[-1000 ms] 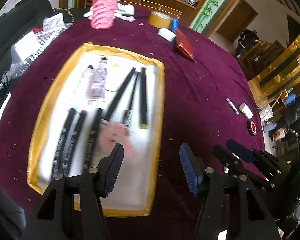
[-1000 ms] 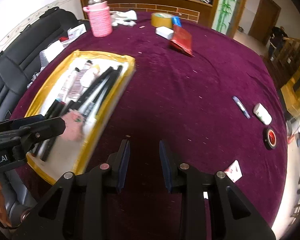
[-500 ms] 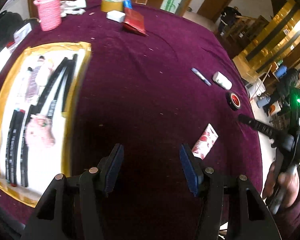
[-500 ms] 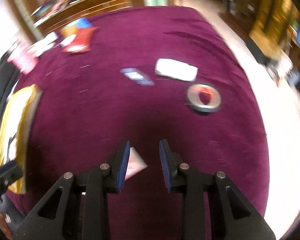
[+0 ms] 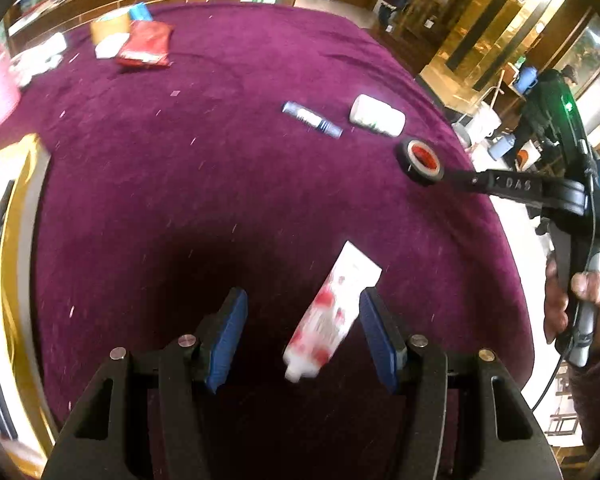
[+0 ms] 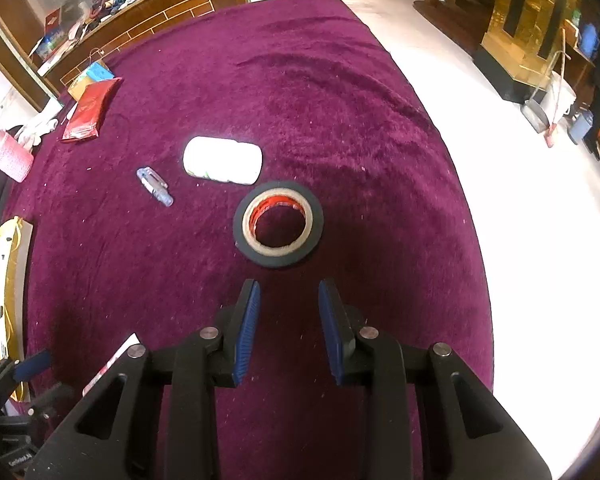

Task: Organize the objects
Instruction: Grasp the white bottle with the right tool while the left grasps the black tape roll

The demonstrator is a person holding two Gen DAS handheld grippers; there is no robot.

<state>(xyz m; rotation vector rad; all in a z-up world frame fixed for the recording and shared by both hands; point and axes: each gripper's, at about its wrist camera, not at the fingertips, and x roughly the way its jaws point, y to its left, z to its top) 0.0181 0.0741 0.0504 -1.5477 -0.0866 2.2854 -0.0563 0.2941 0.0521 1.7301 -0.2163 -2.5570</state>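
Observation:
A white tube with red print (image 5: 332, 312) lies on the purple cloth between the open fingers of my left gripper (image 5: 302, 330), nearer the right pad, not gripped. My right gripper (image 6: 289, 322) is open and empty, just short of a black tape roll (image 6: 278, 224) that lies flat. In the left wrist view the right gripper's finger reaches the tape roll (image 5: 420, 160). A white bottle (image 6: 222, 160) and a small blue pen (image 6: 155, 186) lie beyond the roll. The gold-edged tray (image 5: 20, 200) with pens sits at the far left.
A red packet (image 5: 146, 44), a yellow tape roll (image 5: 108, 28) and a pink cup (image 6: 10, 156) sit at the far side of the round table. The table edge (image 6: 472, 216) drops to a white floor on the right.
Both grippers have swung right, away from the tray. My left gripper has closed in around the white tube. My right gripper has come up to the black tape roll and opened slightly.

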